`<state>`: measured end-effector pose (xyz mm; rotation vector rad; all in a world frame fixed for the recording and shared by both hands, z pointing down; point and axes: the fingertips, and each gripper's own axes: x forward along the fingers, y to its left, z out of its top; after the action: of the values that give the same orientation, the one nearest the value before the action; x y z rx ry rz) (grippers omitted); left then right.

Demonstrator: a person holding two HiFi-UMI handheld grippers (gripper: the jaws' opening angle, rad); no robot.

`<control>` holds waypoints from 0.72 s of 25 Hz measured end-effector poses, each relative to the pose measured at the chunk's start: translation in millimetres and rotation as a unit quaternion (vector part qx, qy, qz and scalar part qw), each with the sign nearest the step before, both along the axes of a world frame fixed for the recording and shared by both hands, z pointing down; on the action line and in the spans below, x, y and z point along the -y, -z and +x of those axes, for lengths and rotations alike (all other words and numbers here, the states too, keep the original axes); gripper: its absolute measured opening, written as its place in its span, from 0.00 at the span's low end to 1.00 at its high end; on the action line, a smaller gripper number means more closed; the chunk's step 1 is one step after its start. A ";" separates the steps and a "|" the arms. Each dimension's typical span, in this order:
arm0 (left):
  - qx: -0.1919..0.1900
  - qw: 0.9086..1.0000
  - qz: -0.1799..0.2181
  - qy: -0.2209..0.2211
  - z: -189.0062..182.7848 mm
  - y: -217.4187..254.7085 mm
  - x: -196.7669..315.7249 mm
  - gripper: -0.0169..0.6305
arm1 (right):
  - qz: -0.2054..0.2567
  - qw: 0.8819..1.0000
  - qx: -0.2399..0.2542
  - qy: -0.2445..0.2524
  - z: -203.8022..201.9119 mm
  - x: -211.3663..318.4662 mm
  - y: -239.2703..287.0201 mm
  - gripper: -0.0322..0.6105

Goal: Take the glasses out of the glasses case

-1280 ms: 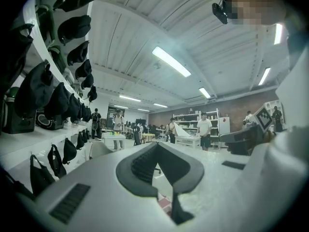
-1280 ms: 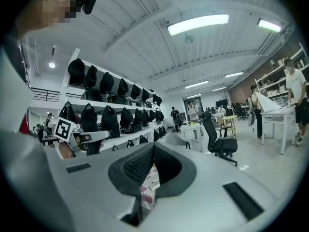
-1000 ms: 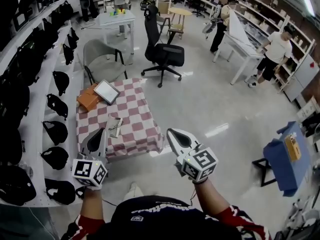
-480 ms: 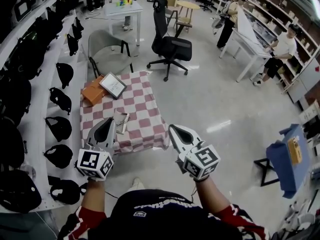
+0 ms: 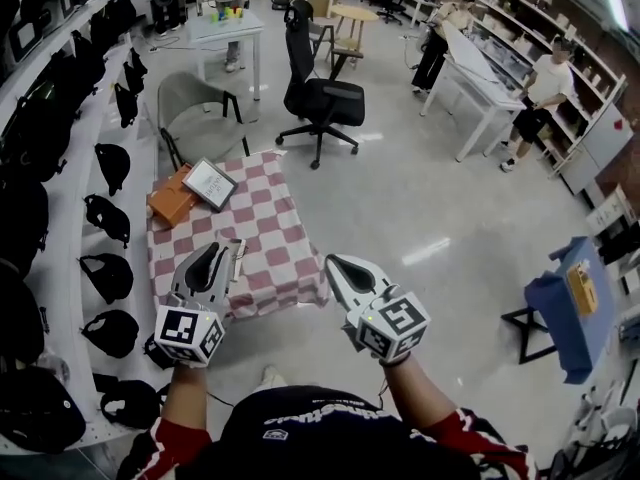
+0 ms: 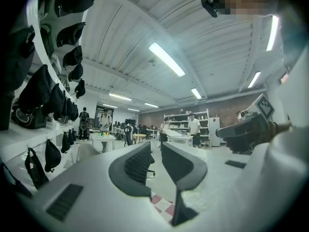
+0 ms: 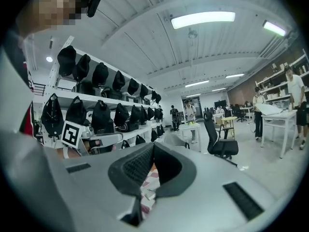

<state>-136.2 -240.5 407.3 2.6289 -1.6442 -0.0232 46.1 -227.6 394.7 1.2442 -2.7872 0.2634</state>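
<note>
A pale glasses case (image 5: 237,252) lies near the front edge of the red-and-white checkered table (image 5: 270,233); my left gripper partly hides it. Whether glasses are inside cannot be seen. My left gripper (image 5: 218,252) hovers over the table's near-left part, just left of the case, its jaws a narrow gap apart with nothing between them (image 6: 157,146). My right gripper (image 5: 336,266) hangs in the air off the table's right front corner. Its jaws meet at the tips and hold nothing (image 7: 153,146). A strip of the checkered cloth (image 7: 147,187) shows below them.
An orange box (image 5: 168,196) and a white-framed tablet (image 5: 212,182) lie at the table's far left. A grey chair (image 5: 200,118) and a black office chair (image 5: 320,103) stand beyond. Shelves of black bags (image 5: 60,168) run along the left. People work at desks far right.
My left gripper has moved forward and now overlaps the case's left side. The right gripper has hardly shifted. The head view has swung a little.
</note>
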 end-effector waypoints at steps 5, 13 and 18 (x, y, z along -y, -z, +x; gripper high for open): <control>0.003 1.000 -0.004 -0.015 4.0 -7.7 14.7 0.12 | 0.005 1.000 -0.003 -0.017 8.7 2.1 -1.6 0.05; 0.011 0.999 -0.016 -0.027 -4.2 -30.1 33.5 0.12 | 0.010 0.999 -0.008 -0.041 2.8 8.8 -0.8 0.05; 0.027 0.999 -0.029 -0.032 -17.0 -53.0 43.5 0.12 | 0.007 0.999 -0.014 -0.046 -16.2 14.7 -7.4 0.05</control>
<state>-153.2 -284.0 460.4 2.6602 -1.5495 0.0954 29.9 -242.3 402.1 1.3712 -2.7171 0.2302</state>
